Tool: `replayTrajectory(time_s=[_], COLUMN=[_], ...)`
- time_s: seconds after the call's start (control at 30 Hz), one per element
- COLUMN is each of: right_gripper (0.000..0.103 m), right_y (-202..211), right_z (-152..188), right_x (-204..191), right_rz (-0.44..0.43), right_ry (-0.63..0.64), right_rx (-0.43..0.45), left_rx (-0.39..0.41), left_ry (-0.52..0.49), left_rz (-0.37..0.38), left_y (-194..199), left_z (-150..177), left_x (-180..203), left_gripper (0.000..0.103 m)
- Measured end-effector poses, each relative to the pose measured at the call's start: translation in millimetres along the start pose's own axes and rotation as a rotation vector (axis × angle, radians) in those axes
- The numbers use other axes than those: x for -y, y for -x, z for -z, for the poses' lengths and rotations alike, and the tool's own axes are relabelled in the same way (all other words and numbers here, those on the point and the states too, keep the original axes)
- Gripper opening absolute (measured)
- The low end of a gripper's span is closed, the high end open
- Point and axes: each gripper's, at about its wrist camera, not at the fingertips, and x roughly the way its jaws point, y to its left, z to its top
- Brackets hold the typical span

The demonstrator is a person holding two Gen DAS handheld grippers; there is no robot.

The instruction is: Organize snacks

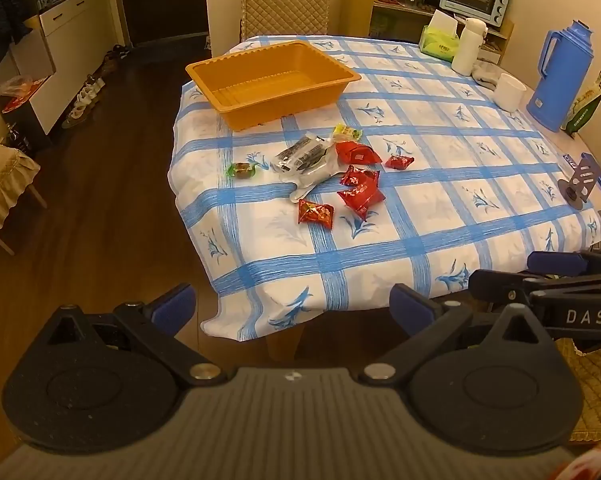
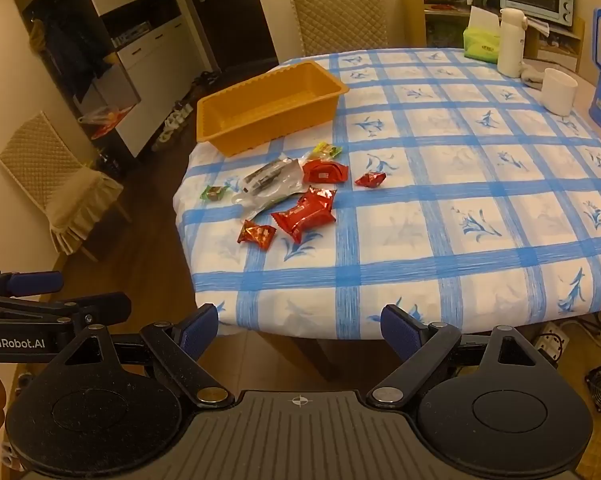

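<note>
Left hand-held gripper (image 1: pixel 292 310): spread, nothing between its fingers, short of the surface (image 1: pixel 440 216).
Right hand-held gripper (image 2: pixel 298 330): spread, nothing between its fingers.
Snacks (image 1: pixel 340 172): scattered mid-surface, near the tray.
Tray (image 1: pixel 272 80): far left, no snacks inside.

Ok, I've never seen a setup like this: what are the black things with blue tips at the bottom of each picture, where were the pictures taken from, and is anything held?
No robot here: a person holds a two-finger gripper in each hand, with a camera on each looking along the fingers. One picture is from the left gripper, the other from the right gripper. Both stand open and empty, short of the table. On its blue-checked cloth lie an empty orange tray and loose snacks: red packets, a silver packet, a green candy. Nothing is held.
</note>
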Motion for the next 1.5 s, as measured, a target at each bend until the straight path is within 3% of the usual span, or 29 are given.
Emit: replayTrajectory(time_s=[1.5], right_gripper=[0.088], right_y=[-4.5], right_z=[-1.0], right_x=[-4.3], right_rz=[-0.005], right_ry=[0.015], right_rx=[0.0], left_rx=[0.002], left_ry=[0.019], left_rz=[-0.007], left_y=[4.2], left_z=[1.2], left_x=[-4.9], left_gripper=[0.103])
